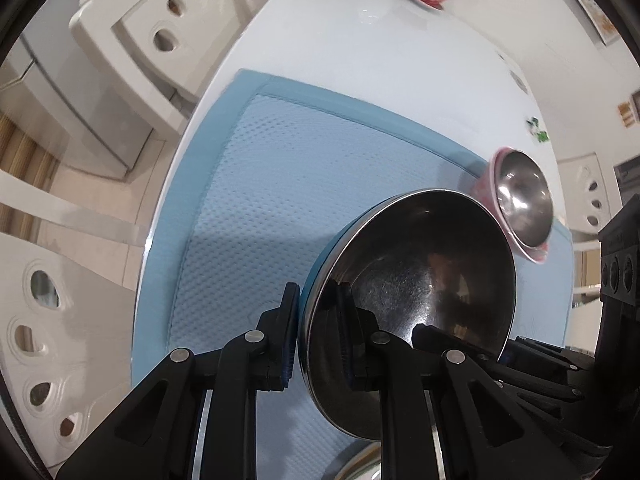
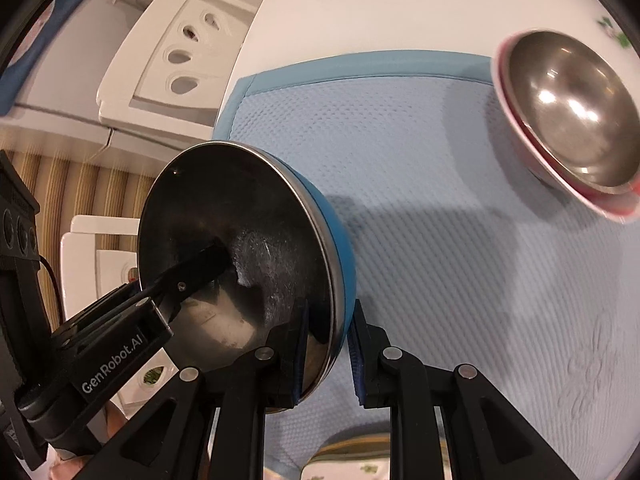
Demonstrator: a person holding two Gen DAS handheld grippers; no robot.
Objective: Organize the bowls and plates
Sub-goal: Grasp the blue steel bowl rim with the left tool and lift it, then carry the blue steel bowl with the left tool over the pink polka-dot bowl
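Left gripper point(image 1: 318, 332) and right gripper point(image 2: 328, 352) both clamped on opposite rim edges, fingers nearly closed, tilted.

Both views are brightly and evenly lit, apparently from overhead — white glare spots sit inside the far steel bowl point(image 2: 568, 112) and on the glossy table point(image 1: 360, 40). Soft shadows fall on the blue mat point(image 2: 440, 200) beside the near bowl point(image 2: 240, 260). Fisheye bending curves the edges, and the far bowl's rim is smeared — probably motion blur.
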